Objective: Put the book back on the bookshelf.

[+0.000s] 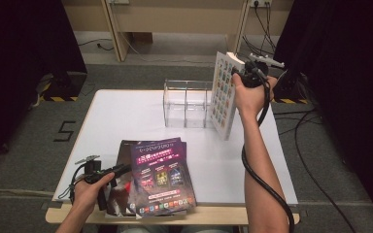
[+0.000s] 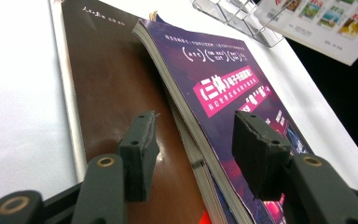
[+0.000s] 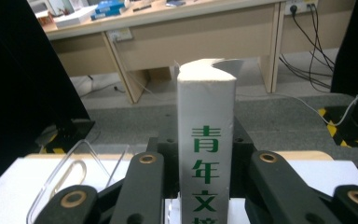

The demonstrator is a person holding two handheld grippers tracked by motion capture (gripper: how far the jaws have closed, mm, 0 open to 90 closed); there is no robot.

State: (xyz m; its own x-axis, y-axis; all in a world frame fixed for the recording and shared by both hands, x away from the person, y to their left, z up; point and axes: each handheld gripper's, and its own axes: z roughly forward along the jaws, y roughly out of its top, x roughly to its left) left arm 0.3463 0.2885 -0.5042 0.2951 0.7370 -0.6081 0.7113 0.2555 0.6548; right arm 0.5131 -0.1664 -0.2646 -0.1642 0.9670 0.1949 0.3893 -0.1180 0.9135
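Nearest to you, your left gripper (image 1: 108,172) rests low at the front left of the white tabletop (image 1: 126,116), its fingers (image 2: 140,149) spread apart and gripping nothing. They straddle the edge of the stacked magazines: one finger lies over the dark brown magazine (image 2: 112,93) at the bottom, the other over the purple magazine (image 1: 162,174) lying on top of it.

Farther back and to the right, your right gripper (image 1: 243,73) holds the white book (image 1: 223,94) upright, fingers (image 3: 144,186) closed on its spine, which bears green characters. The book's lower corner is down at the tabletop, just beside the right end of the clear acrylic holder (image 1: 187,102); I cannot tell whether it touches the holder.
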